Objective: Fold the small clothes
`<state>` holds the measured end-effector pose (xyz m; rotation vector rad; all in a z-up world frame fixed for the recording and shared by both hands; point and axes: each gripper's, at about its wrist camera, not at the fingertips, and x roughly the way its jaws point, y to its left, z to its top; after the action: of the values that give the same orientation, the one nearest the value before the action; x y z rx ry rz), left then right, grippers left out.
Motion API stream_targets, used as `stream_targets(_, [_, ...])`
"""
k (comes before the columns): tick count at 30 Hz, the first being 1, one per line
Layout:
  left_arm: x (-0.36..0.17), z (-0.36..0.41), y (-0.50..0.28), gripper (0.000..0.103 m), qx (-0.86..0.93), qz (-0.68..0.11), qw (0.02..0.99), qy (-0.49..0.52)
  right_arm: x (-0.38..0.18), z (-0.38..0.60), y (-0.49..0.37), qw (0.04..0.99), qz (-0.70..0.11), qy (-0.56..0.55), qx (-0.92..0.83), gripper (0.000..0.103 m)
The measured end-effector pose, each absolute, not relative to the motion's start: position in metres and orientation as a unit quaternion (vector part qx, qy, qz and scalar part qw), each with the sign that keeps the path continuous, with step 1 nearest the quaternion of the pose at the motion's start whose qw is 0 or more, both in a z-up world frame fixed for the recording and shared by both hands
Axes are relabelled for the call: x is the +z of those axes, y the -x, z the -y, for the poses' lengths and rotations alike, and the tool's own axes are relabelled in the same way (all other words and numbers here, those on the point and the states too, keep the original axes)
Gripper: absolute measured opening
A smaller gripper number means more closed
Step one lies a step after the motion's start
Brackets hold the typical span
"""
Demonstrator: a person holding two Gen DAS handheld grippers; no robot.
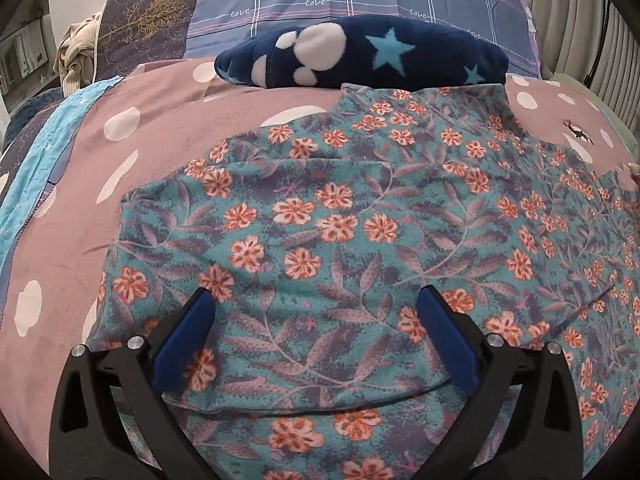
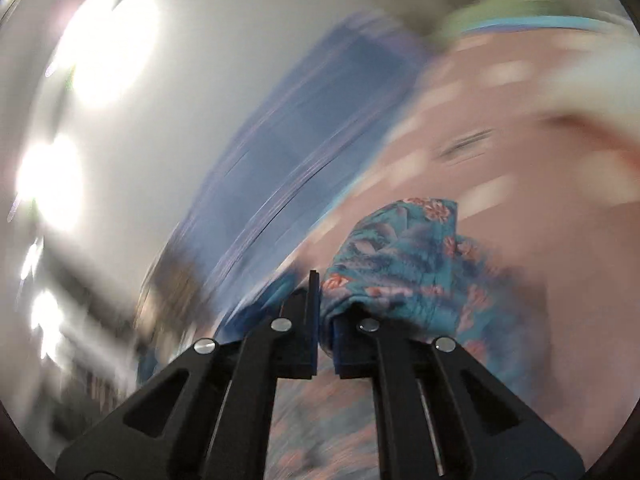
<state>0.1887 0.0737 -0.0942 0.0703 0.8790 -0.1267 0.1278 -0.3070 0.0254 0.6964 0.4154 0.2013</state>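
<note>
Polka-dot bedspread (image 1: 120, 128) bears floral garment (image 1: 320, 220), navy cushion (image 1: 360, 54) behind.

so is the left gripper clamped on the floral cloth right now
No, the left gripper hangs wide open above the floral cloth.

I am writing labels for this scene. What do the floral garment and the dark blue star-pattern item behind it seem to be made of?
The floral garment looks like a thin, matte woven or knit cloth, perhaps cotton: it lies flat with soft creases, and it bunches easily where the right gripper pinches it. The dark blue star-pattern item looks like fleece: its surface is fuzzy and its edges are thick and rounded.
</note>
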Motion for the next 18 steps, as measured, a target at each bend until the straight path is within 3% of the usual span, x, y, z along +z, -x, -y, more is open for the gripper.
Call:
stream_targets(3, [-0.094,-0.074,-0.189,0.102,-0.064,-0.425,0.903,-0.03,-0.003,0.193,-0.162,0.895,-0.29,-0.255,0.223,0.005])
stream_targets(8, [-0.091,-0.081,-0.188,0.1,-0.08,-0.422,0.903,-0.008,-0.067,0.124,-0.183,0.871,-0.391,-0.192,0.225,0.006])
stream_targets(13, [-0.074,-0.092,-0.182,0.084,-0.169,-0.425,0.885,0.094,-0.081,0.119,-0.173,0.866,-0.405,-0.185,0.228,0.012])
stream_targets(18, [-0.065,-0.076,-0.178,0.084,-0.262,-0.444,0.839,0.178,-0.077,0.109,-0.168,0.864,-0.405,-0.156,0.255,0.013])
